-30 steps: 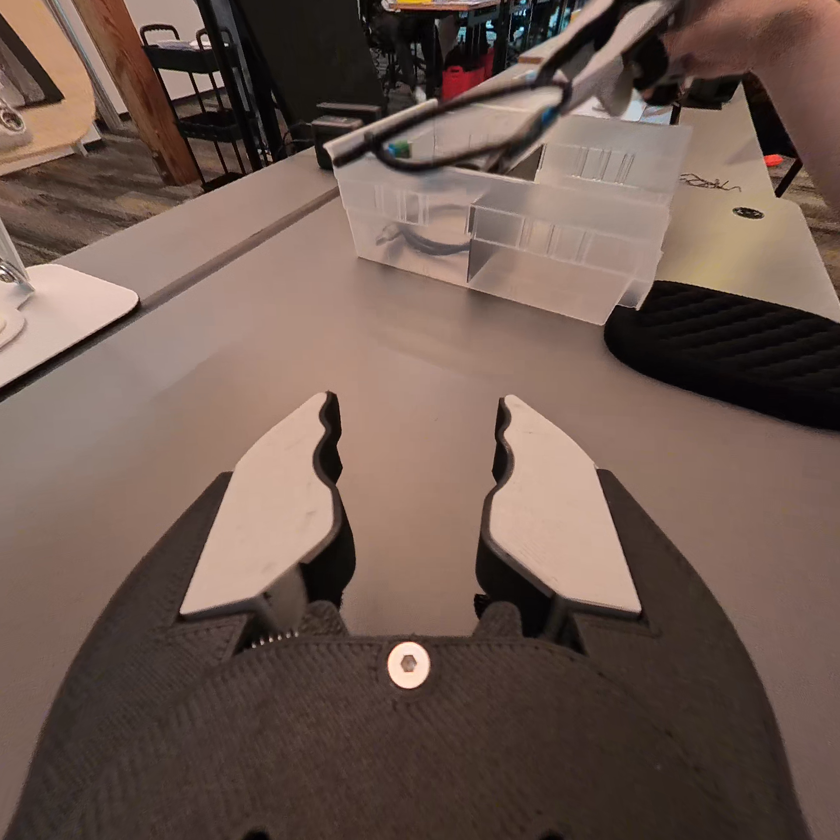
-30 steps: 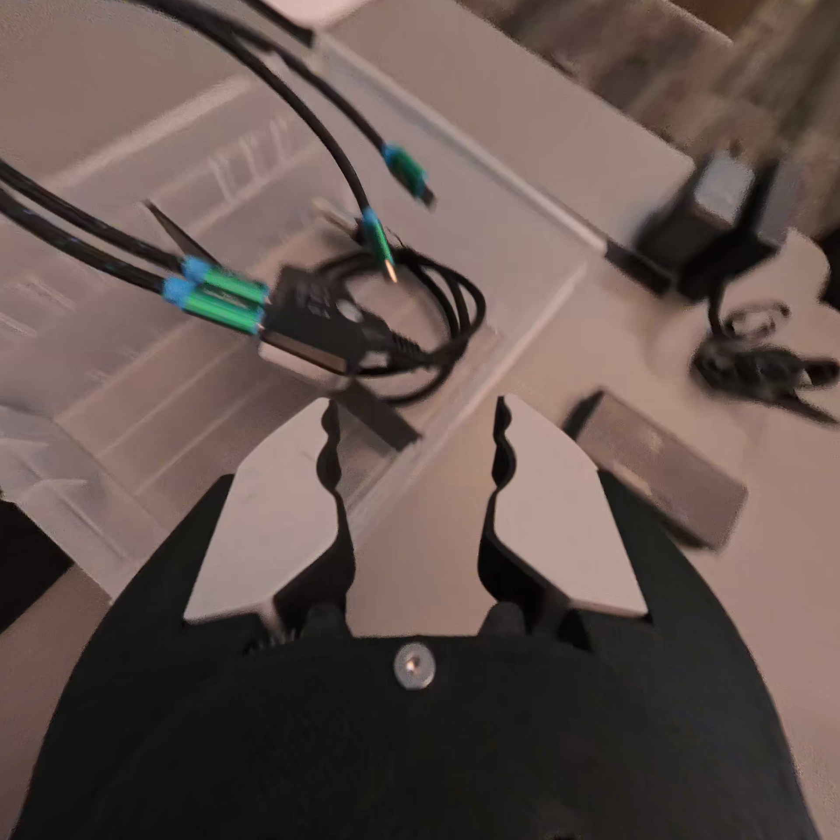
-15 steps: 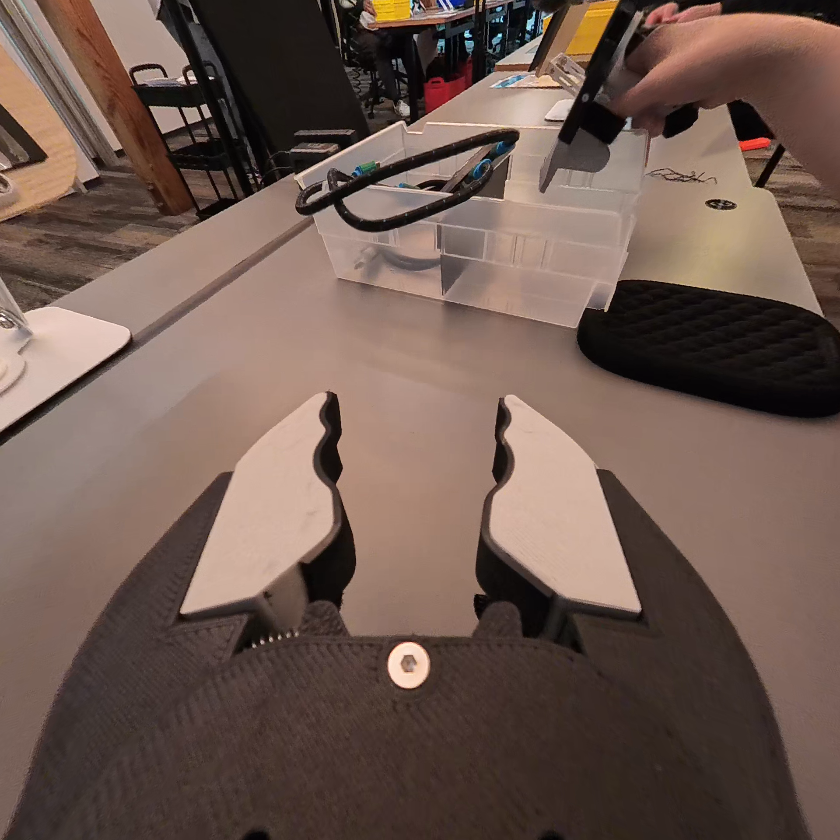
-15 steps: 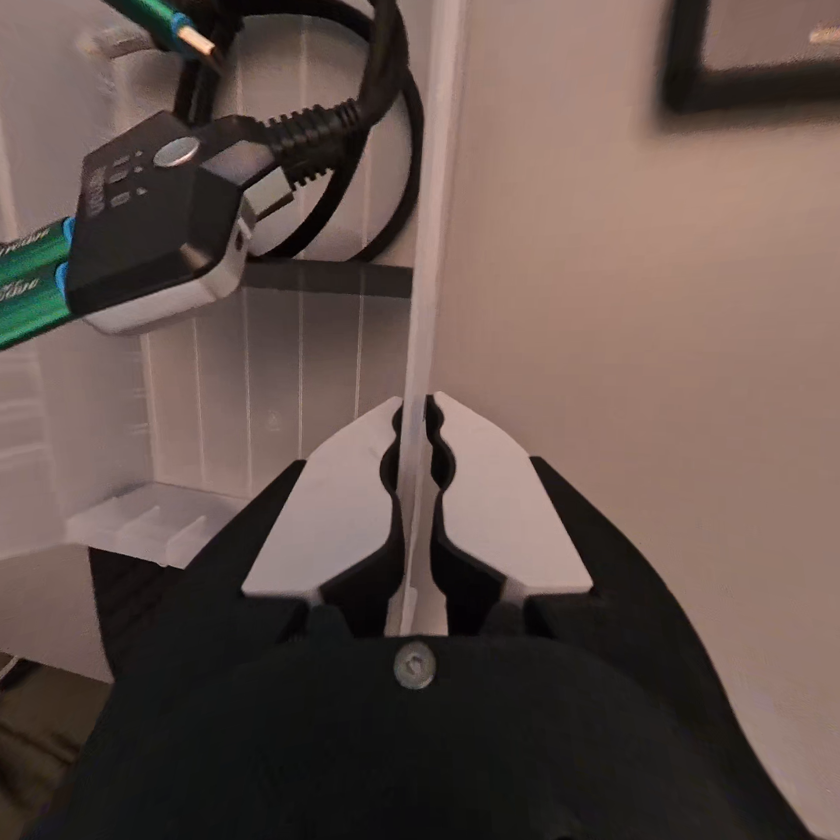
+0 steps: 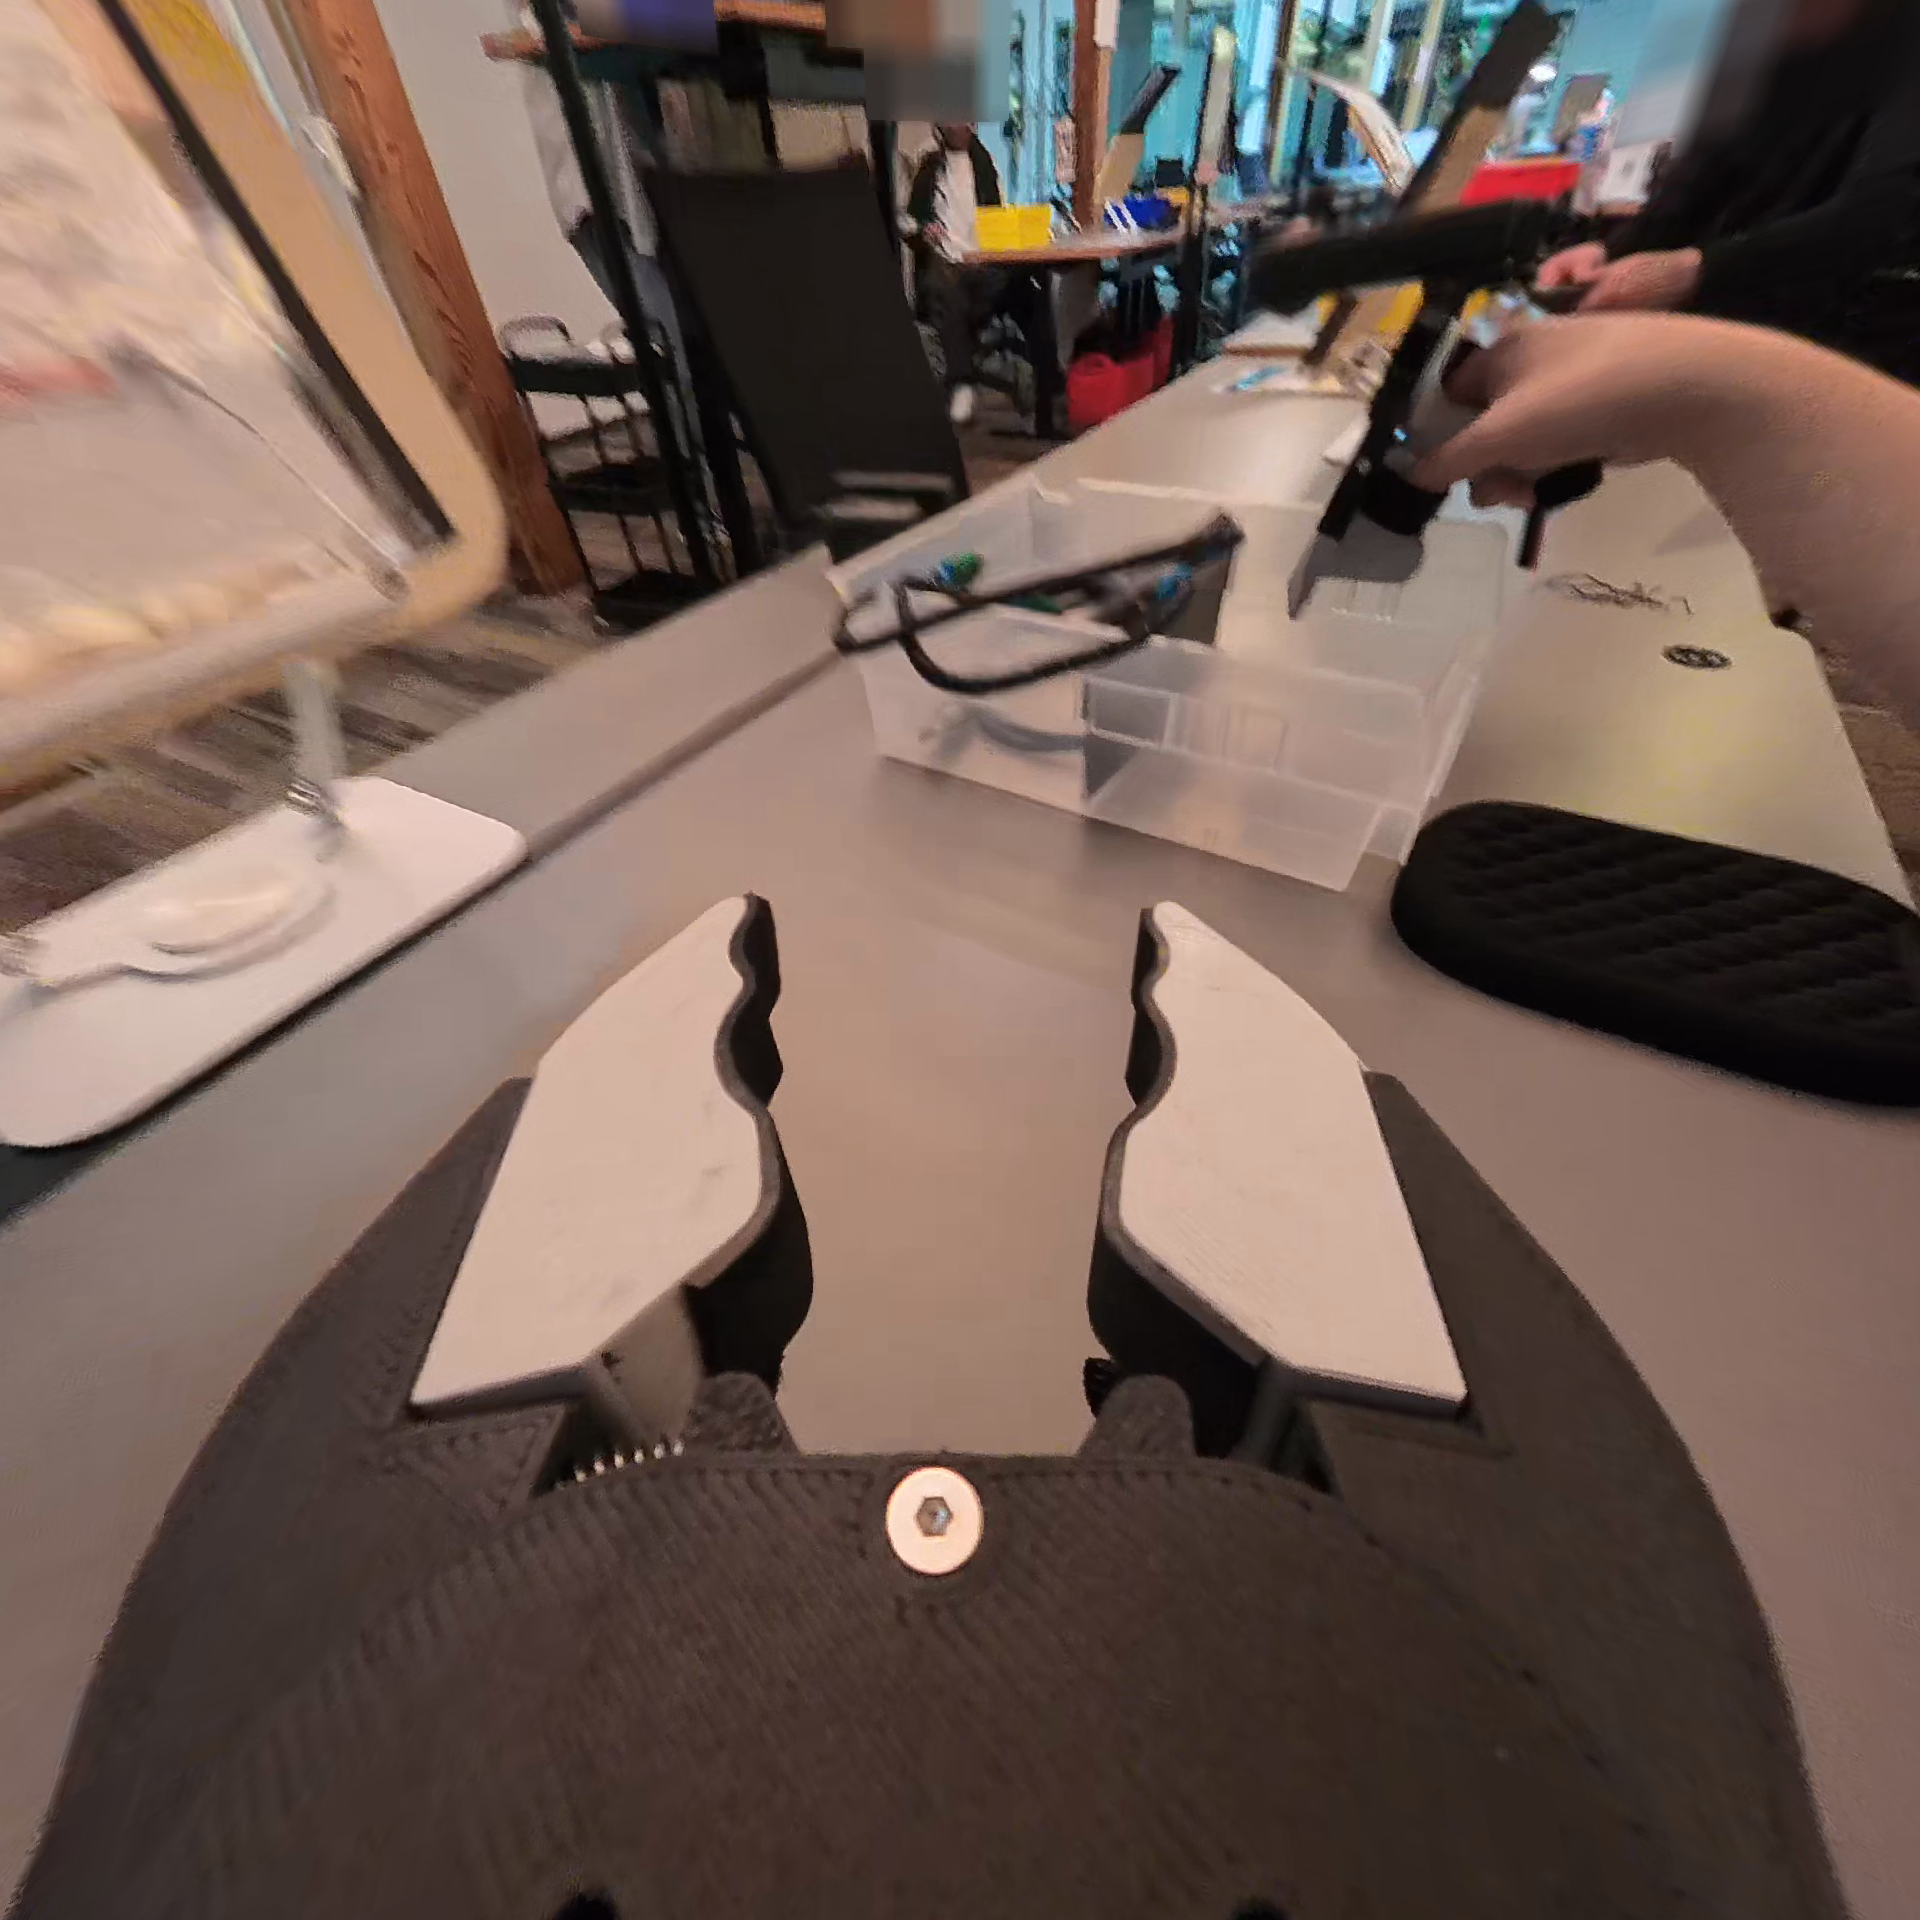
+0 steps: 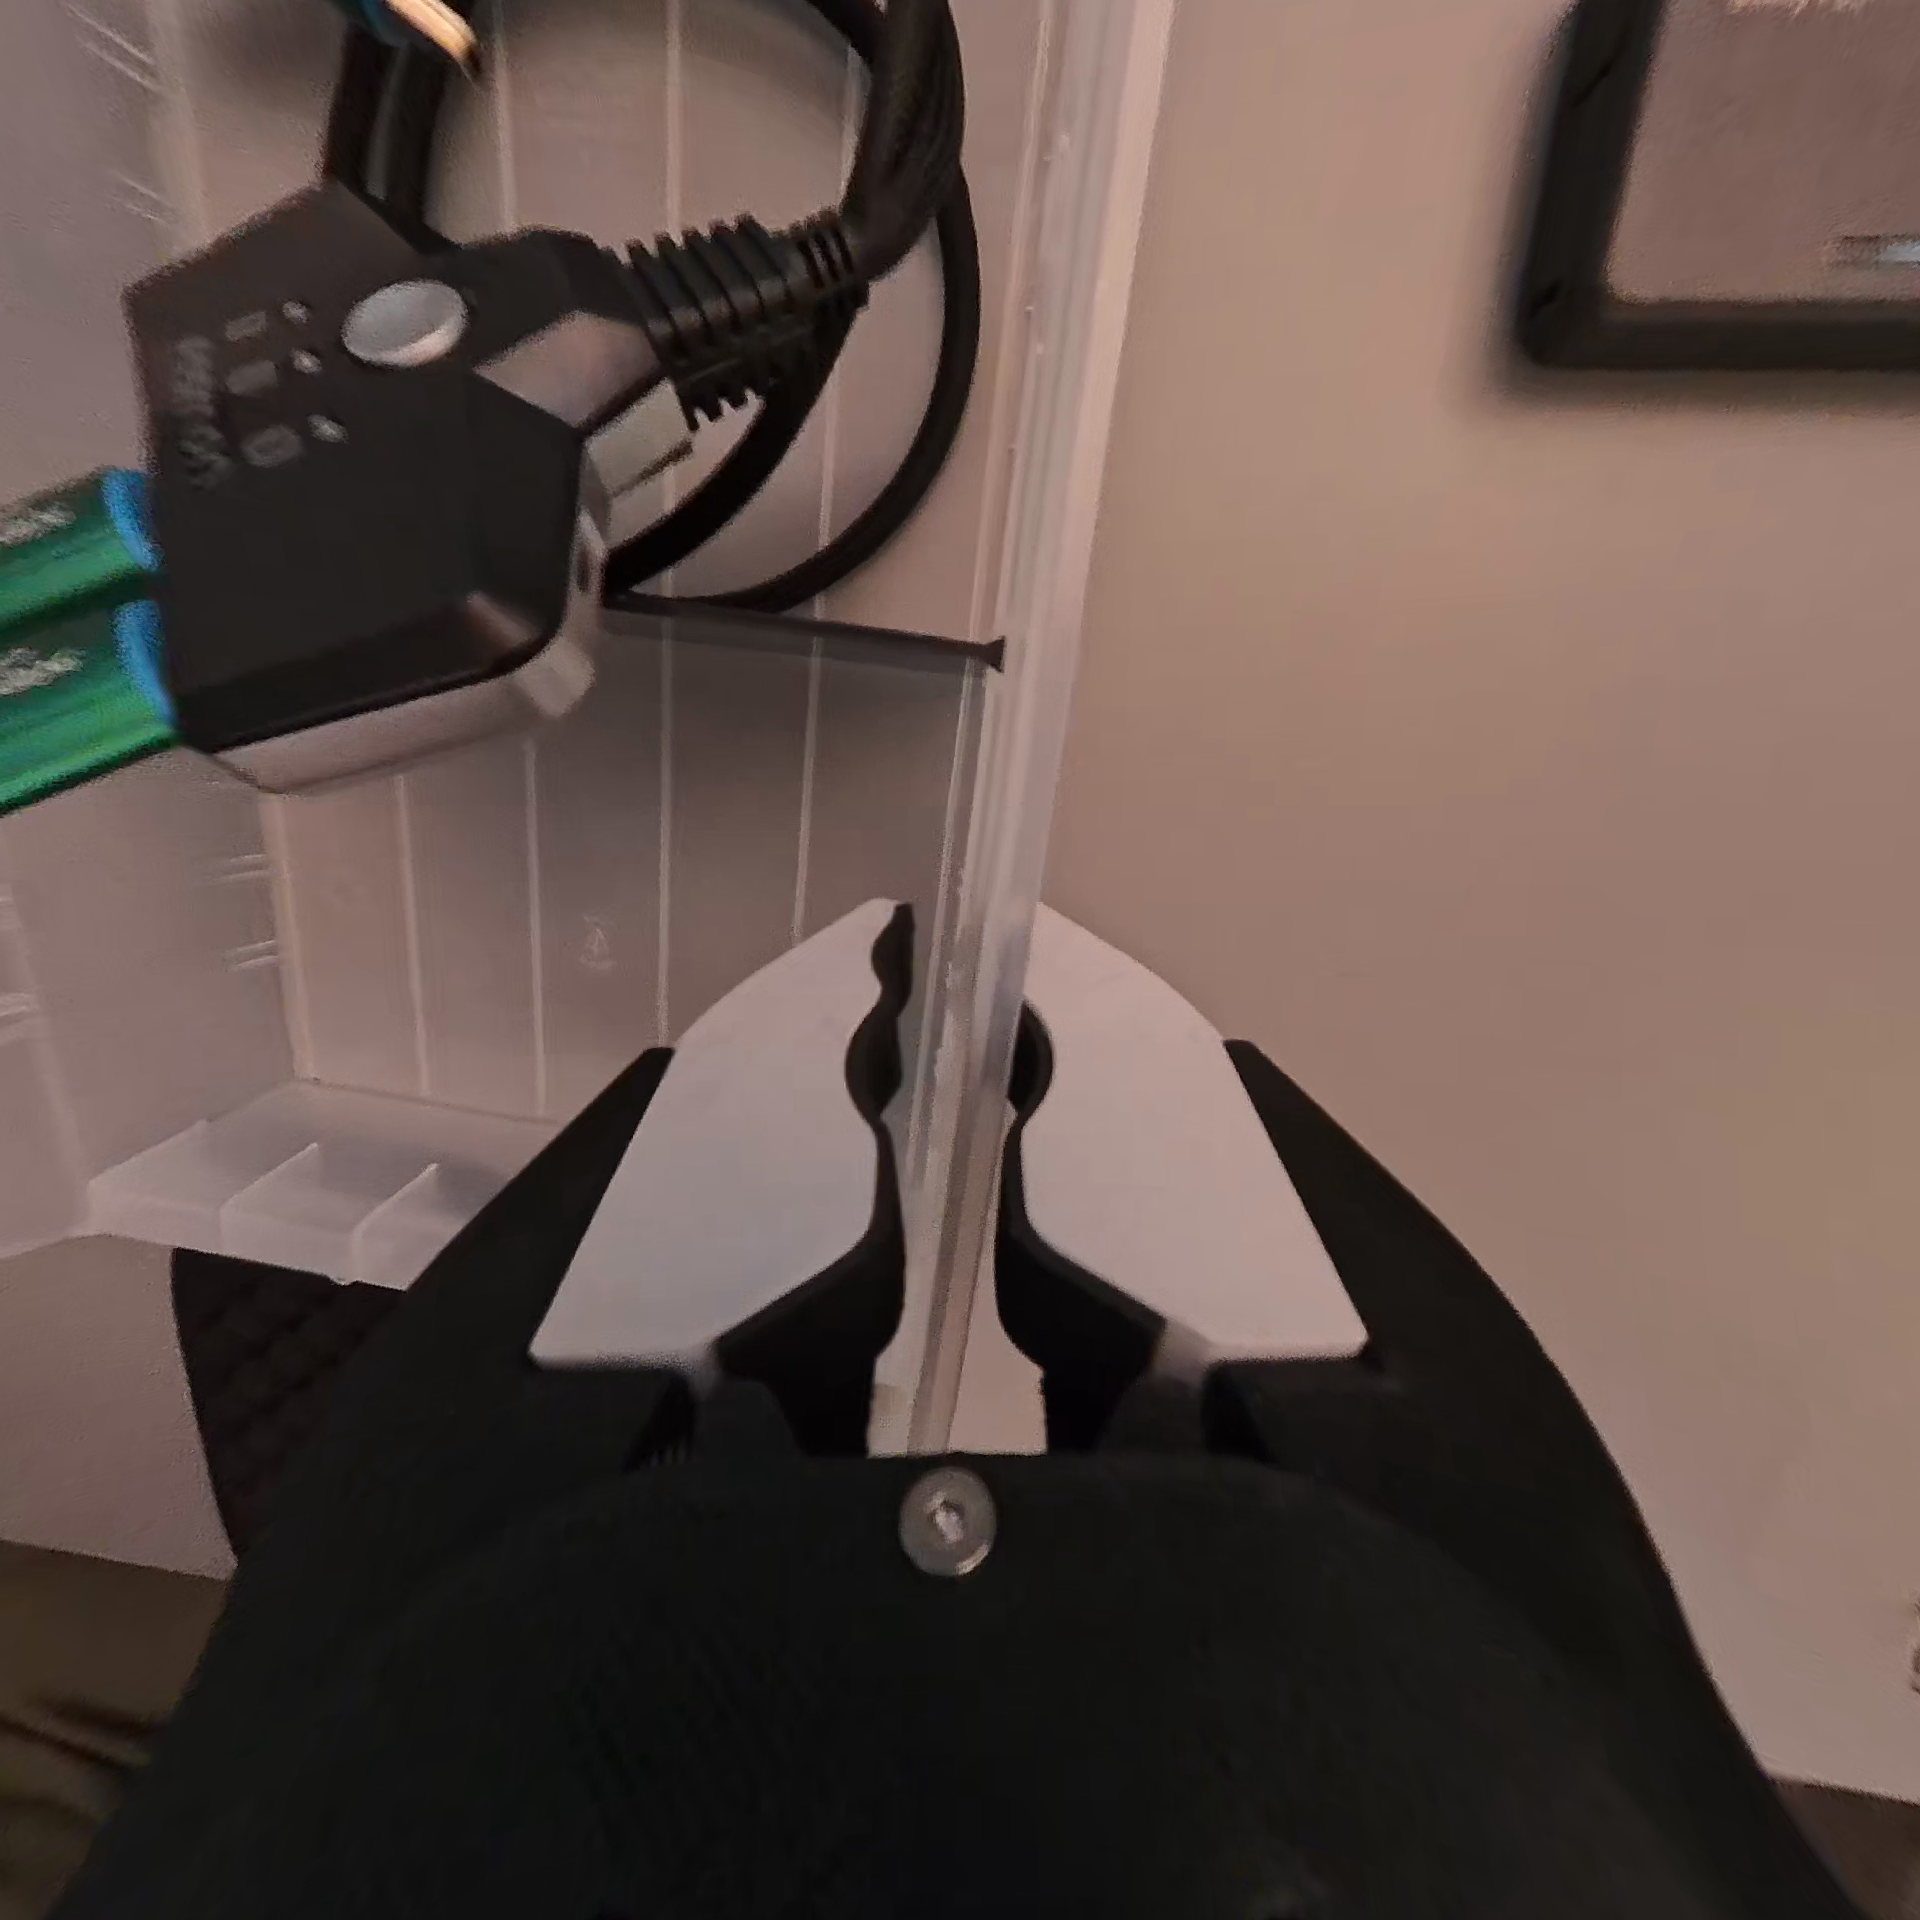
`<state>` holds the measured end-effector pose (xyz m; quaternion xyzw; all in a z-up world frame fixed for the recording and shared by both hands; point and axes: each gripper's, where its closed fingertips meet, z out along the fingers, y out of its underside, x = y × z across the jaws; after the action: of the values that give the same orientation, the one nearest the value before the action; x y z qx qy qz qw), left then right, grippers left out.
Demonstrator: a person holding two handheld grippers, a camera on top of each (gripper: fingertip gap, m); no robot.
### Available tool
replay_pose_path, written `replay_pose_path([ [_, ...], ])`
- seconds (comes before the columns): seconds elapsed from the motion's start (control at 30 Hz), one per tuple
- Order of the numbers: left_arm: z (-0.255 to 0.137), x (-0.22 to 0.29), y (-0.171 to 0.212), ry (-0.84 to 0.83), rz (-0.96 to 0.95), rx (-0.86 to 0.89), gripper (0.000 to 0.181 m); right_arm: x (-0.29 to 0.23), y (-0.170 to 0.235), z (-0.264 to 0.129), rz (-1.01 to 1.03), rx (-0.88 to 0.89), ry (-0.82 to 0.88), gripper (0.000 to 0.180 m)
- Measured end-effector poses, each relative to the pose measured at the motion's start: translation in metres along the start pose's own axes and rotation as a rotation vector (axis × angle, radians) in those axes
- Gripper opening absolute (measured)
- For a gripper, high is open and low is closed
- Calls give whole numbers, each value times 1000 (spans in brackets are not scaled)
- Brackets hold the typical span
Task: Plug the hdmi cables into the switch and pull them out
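Note:
A black HDMI switch lies inside a clear plastic bin. Two green-and-blue plugs sit in its left side and a black cable leaves its right side. My right gripper is shut on the bin's side wall, one finger inside and one outside. In the left wrist view the bin stands at the far middle of the grey table with black cable loops sticking out. The right gripper reaches into it from above. My left gripper is open and empty, low over the table.
A black quilted pad lies right of the bin. A white monitor stand base sits at the left table edge. A person's hand holds the right gripper. A dark-framed flat device lies on the table beyond the bin.
My right gripper dropped from above the bin and closed on its wall; its jaws now stand slightly wider than half a second ago. The left view has swung left and up.

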<state>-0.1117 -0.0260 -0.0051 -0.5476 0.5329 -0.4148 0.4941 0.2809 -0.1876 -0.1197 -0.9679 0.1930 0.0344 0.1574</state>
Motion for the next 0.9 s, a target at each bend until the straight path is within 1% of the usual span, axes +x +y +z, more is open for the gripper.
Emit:
replay_pose_path([
  [0.07,-32,-21,-34,-81,52,52,66,0,-10,-12,7,72,-14,20],
  [0.13,-78,-46,-59,-184,114,46,68,1,-21,-34,12,177,-6,22],
  [0.2,-133,-77,-59,-308,146,-37,66,0,-37,-70,-1,350,28,25],
  [0.27,-181,-107,-39,-395,105,-121,61,-15,-60,-119,-67,606,40,30],
  [0.33,-210,-140,-9,-468,84,-219,64,-45,-80,-175,-163,903,16,35],
  [0.4,-221,-173,21,-528,167,-334,65,-84,-92,-230,-264,1196,-30,43],
  [0.47,-215,-194,53,-514,223,-465,62,-123,-97,-280,-340,1487,-68,45],
  [0.5,-208,-200,70,-487,230,-530,62,-139,-98,-297,-352,1570,-90,46],
  [0.57,-195,-211,101,-458,278,-676,64,-168,-100,-310,-369,1614,-167,45],
  [0.6,-190,-218,111,-475,328,-731,64,-181,-99,-309,-383,1613,-212,45],
  [0.63,-185,-226,119,-500,373,-770,61,-193,-98,-306,-406,1612,-256,45],
  [0.67,-180,-233,124,-520,409,-792,53,-203,-97,-302,-428,1612,-291,45],
  [0.7,-175,-238,125,-538,445,-793,26,-210,-98,-297,-448,1611,-307,44],
  [0.73,-172,-240,122,-553,477,-787,7,-213,-102,-291,-465,1596,-306,43],
  [0.8,-173,-239,111,-584,491,-757,5,-212,-109,-271,-494,1503,-281,43],
  [0.9,-191,-231,71,-668,550,-669,4,-198,-115,-244,-526,1373,-199,43],
])
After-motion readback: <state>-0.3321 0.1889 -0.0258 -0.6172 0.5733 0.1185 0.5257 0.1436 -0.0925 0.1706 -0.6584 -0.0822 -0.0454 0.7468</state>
